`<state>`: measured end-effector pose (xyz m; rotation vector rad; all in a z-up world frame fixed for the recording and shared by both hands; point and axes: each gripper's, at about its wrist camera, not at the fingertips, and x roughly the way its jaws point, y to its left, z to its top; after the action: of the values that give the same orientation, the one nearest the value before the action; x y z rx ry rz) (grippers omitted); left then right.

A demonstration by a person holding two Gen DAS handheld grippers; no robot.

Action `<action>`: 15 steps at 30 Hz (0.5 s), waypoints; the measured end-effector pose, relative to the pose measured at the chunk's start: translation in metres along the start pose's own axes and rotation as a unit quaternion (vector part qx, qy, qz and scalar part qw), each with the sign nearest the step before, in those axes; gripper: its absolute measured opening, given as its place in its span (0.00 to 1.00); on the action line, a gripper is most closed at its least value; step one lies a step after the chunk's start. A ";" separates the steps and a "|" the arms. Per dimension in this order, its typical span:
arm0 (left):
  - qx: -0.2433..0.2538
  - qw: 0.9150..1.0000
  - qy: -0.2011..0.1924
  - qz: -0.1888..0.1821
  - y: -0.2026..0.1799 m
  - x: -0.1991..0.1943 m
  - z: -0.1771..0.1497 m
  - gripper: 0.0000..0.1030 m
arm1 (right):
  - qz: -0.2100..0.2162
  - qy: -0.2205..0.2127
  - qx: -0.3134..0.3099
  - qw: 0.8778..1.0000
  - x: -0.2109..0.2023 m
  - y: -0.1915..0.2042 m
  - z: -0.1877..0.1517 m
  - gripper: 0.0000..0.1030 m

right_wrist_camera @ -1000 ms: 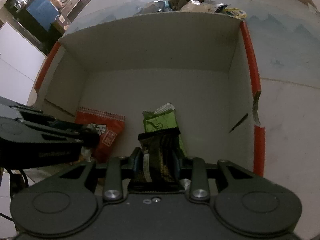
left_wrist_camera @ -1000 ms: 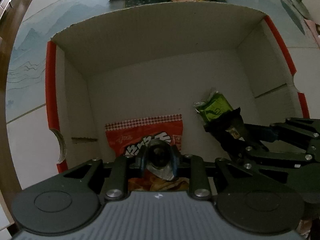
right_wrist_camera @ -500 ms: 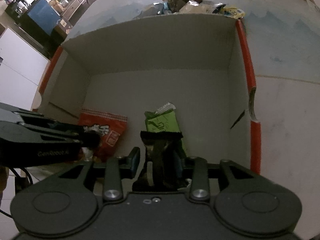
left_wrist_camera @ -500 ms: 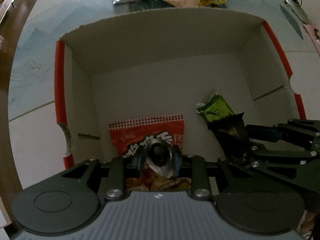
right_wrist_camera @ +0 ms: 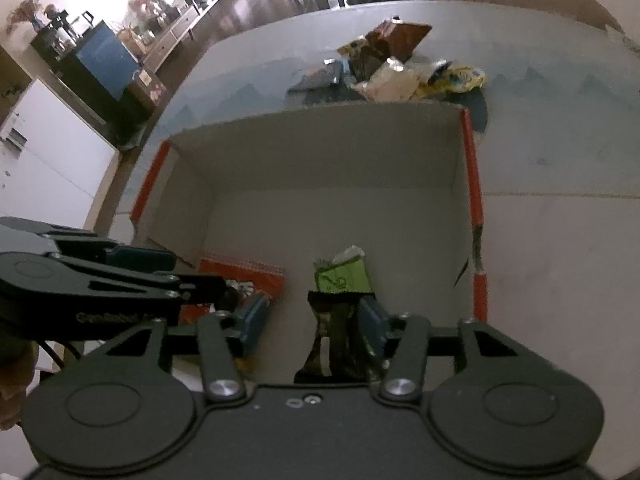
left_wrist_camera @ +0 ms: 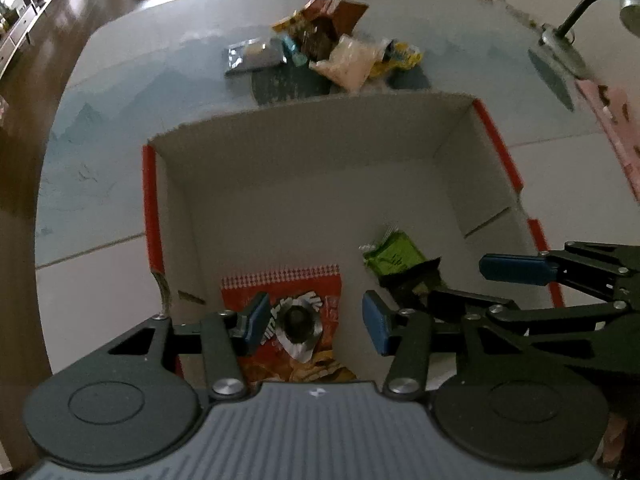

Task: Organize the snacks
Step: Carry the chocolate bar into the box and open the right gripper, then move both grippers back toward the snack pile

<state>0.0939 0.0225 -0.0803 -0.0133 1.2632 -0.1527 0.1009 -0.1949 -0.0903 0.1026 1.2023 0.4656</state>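
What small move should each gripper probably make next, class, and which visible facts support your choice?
Probably lift both grippers out of the cardboard box and head toward the snack pile on the table beyond it. The left gripper is open above the red packet and small foil packet; the right gripper is open around the dark packet beside the green packet, so those appear released.

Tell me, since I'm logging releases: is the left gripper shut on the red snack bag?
No: the left gripper is open, its blue fingers spread apart over the red snack bag lying in the cardboard box.
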 end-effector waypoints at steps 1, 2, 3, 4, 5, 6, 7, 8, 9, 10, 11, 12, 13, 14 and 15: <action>0.000 1.000 -0.006 -0.001 0.000 -0.005 0.000 0.49 | 0.001 -0.005 -0.001 1.000 -0.004 0.000 0.000 0.57; 0.000 1.000 -0.011 -0.001 0.001 -0.009 0.001 0.49 | 0.001 -0.010 -0.002 1.000 -0.008 0.002 0.000 0.61; -0.002 1.000 -0.016 -0.003 0.001 -0.013 0.001 0.49 | 0.002 -0.015 -0.003 1.000 -0.012 0.002 0.001 0.63; -0.001 1.000 -0.020 -0.004 0.001 -0.017 0.002 0.49 | 0.004 -0.020 -0.003 1.000 -0.017 0.002 0.002 0.65; 0.000 1.000 -0.026 -0.005 0.002 -0.021 0.003 0.49 | 0.005 -0.024 -0.004 1.000 -0.021 0.002 0.003 0.65; 0.001 0.999 -0.031 -0.005 0.002 -0.025 0.004 0.50 | 0.006 -0.028 -0.006 1.000 -0.026 0.002 0.005 0.66; 0.001 0.999 -0.037 -0.004 0.002 -0.029 0.005 0.51 | 0.007 -0.032 -0.007 0.999 -0.030 0.003 0.006 0.70; 0.001 0.999 -0.043 -0.004 0.002 -0.033 0.006 0.53 | 0.009 -0.038 -0.008 0.999 -0.035 0.003 0.008 0.76; 0.000 0.999 -0.049 -0.005 0.002 -0.036 0.007 0.57 | 0.011 -0.044 -0.009 0.999 -0.040 0.004 0.010 0.77; -0.002 0.998 -0.055 -0.006 0.002 -0.039 0.009 0.58 | 0.012 -0.051 -0.010 0.999 -0.044 0.004 0.012 0.78; -0.003 0.998 -0.061 -0.007 0.002 -0.042 0.011 0.58 | 0.011 -0.056 -0.012 0.998 -0.048 0.004 0.015 0.78; -0.004 0.998 -0.065 -0.007 0.003 -0.044 0.013 0.58 | 0.011 -0.060 -0.014 0.998 -0.051 0.004 0.018 0.79; -0.005 0.998 -0.069 -0.008 0.003 -0.047 0.015 0.58 | 0.010 -0.062 -0.014 0.998 -0.053 0.004 0.022 0.80; -0.005 0.997 -0.073 -0.009 0.002 -0.049 0.017 0.58 | 0.011 -0.065 -0.013 0.998 -0.055 0.003 0.025 0.84; -0.005 0.997 -0.079 -0.010 0.002 -0.051 0.020 0.60 | 0.010 -0.068 -0.013 0.998 -0.057 0.002 0.028 0.86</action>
<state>0.0981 0.0292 -0.0266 -0.0460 1.1070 -0.1588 0.1107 -0.2114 -0.0299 0.1224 1.0624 0.4841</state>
